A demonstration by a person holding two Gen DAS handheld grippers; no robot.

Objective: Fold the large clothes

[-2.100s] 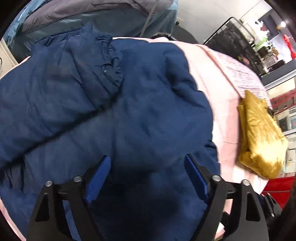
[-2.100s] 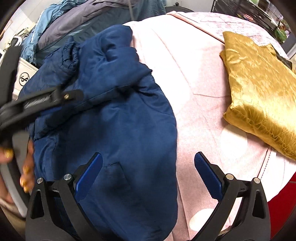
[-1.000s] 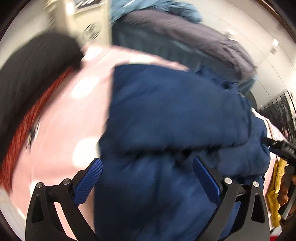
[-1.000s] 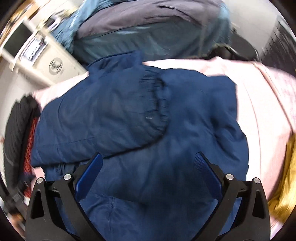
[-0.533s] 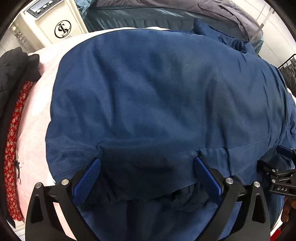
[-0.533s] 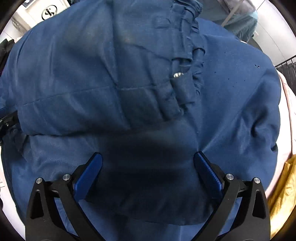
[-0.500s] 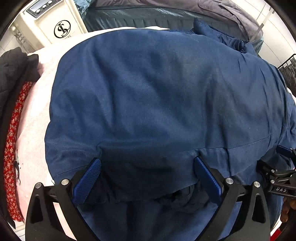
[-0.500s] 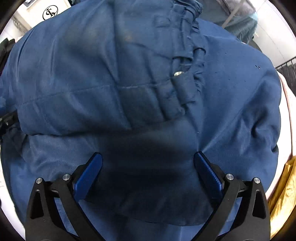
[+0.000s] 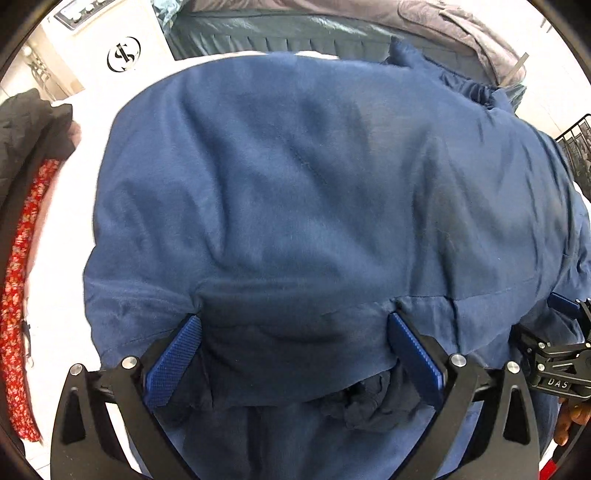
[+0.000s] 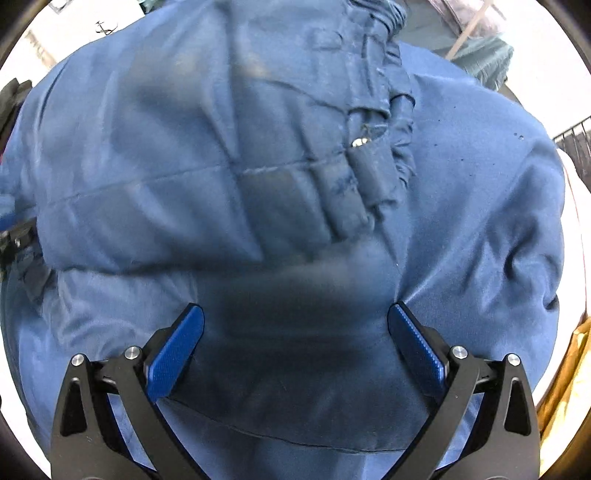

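Observation:
A large navy blue jacket (image 9: 314, 177) lies bunched and partly folded on a pale pink bed cover (image 9: 62, 291). My left gripper (image 9: 295, 332) is open, its blue pads pressed against a folded edge of the jacket. My right gripper (image 10: 295, 325) is open too, close over the jacket (image 10: 184, 155) near its elastic cuff and snap button (image 10: 360, 141). The right gripper also shows at the right edge of the left wrist view (image 9: 554, 350).
A black garment (image 9: 26, 133) and a red floral cloth (image 9: 18, 295) lie at the left. A white appliance (image 9: 110, 48) and a pile of grey and teal clothes (image 9: 332, 29) stand behind. A gold cushion (image 10: 569, 376) lies at the right.
Both grippers have come down close onto the jacket over the last two seconds. In the last half second they barely moved, and the left pads now press into the fold.

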